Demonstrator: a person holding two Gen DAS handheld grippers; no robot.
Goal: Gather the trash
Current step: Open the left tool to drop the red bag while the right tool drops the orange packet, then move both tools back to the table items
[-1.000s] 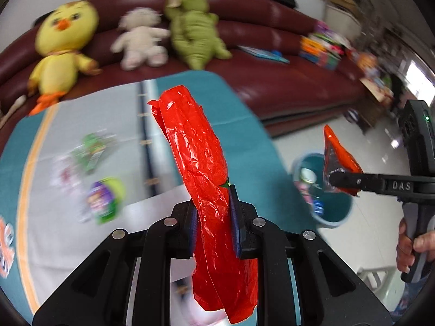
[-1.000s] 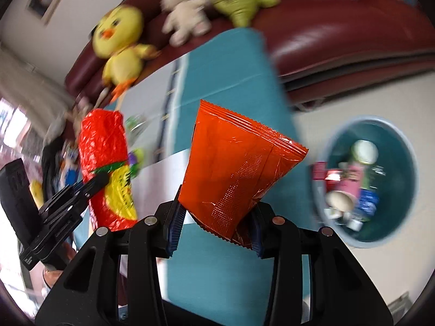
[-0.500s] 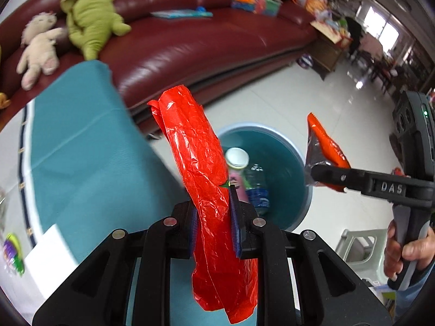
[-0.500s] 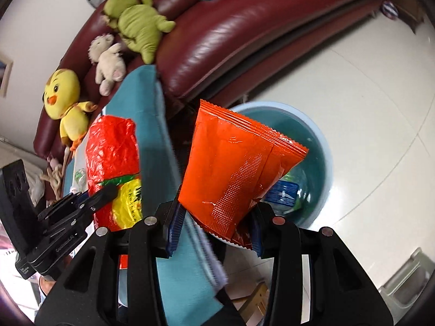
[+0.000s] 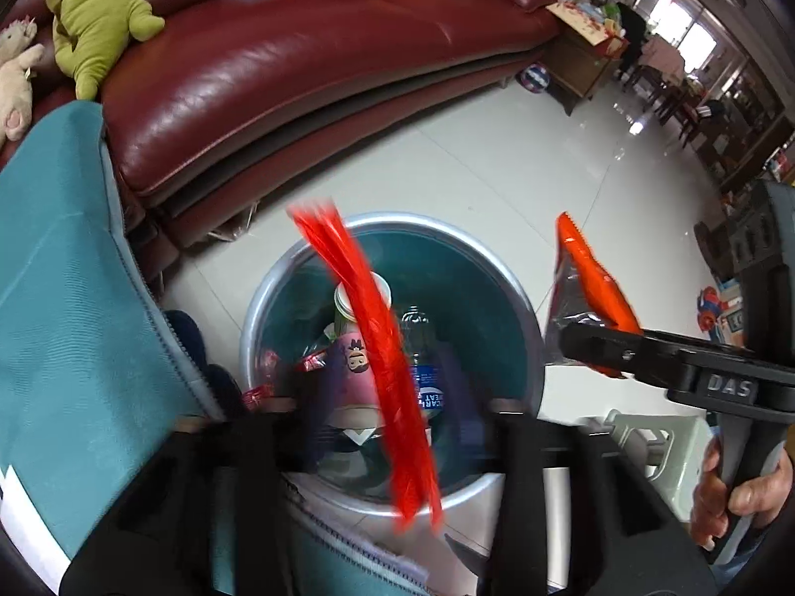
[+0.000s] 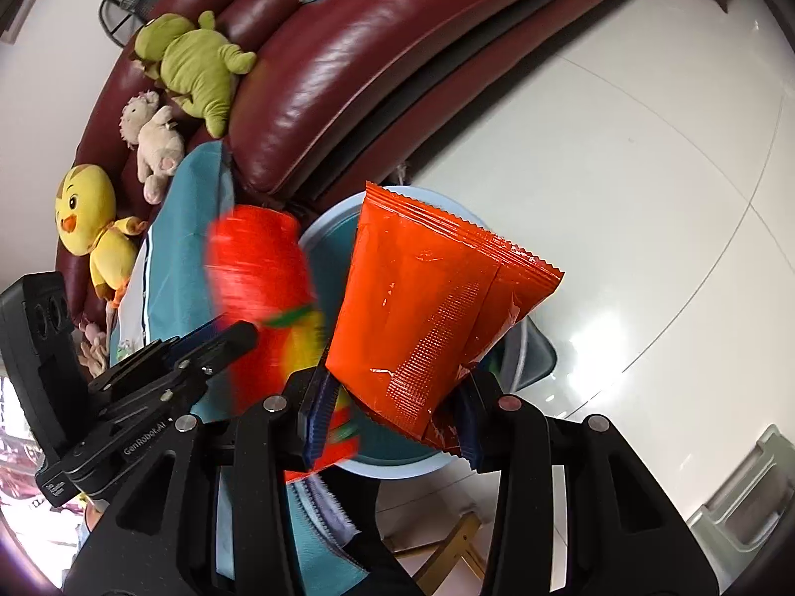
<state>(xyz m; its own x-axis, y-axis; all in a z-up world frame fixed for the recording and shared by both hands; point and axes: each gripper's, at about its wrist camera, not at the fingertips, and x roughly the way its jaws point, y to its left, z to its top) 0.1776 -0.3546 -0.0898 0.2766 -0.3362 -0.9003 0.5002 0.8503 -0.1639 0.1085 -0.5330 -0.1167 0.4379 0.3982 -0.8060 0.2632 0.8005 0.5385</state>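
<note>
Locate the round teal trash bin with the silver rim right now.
The teal trash bin stands on the white floor, centre of the left wrist view, between the maroon sofa and both grippers.

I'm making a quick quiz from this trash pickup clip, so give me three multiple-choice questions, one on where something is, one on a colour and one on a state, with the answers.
1. Where does the bin stand?
A. on the sofa
B. on the floor beside the teal-covered table
C. on the table

2. What colour is the packet in the right gripper?
A. orange
B. blue
C. white

3. How is the red wrapper at the left gripper?
A. lying flat on the table
B. blurred between parted fingers, above the bin
C. folded on the sofa

Answers:
1 B, tiles surround its rim.
2 A, plainly orange.
3 B, the jaws are opening with the wrapper streaked between them.
</note>
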